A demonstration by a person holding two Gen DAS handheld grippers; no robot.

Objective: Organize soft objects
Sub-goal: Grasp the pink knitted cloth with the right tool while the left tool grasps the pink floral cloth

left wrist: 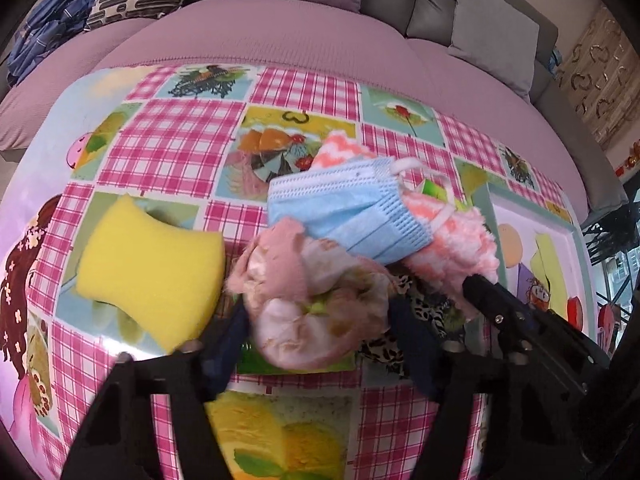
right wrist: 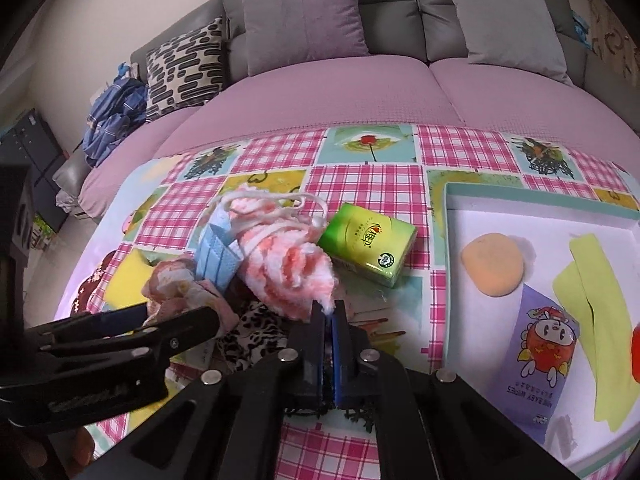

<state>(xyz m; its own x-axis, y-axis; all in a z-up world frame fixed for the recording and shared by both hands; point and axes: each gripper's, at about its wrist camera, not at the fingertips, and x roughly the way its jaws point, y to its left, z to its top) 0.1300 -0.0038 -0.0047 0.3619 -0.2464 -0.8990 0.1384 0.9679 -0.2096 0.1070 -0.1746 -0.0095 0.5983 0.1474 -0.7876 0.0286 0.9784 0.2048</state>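
A crumpled pink cloth (left wrist: 312,304) lies on the checked tablecloth (left wrist: 172,152), and my left gripper (left wrist: 320,340) is shut on it, one pad against each side. Beside it sits a fluffy pink-and-white cloth (right wrist: 288,268) with a blue face mask (left wrist: 348,216) draped over it. My right gripper (right wrist: 329,312) is shut on the near edge of the fluffy cloth. A leopard-print cloth (right wrist: 256,332) lies under both. A yellow sponge (left wrist: 152,268) rests left of the pink cloth. In the right wrist view the left gripper (right wrist: 180,312) reaches in from the left.
A green tissue pack (right wrist: 368,248) lies behind the fluffy cloth. At the right a teal-rimmed tray (right wrist: 452,216) holds an orange puff (right wrist: 492,264), a wipes packet (right wrist: 540,352) and a yellow-green cloth (right wrist: 600,320). A sofa with cushions (right wrist: 304,16) stands behind the table.
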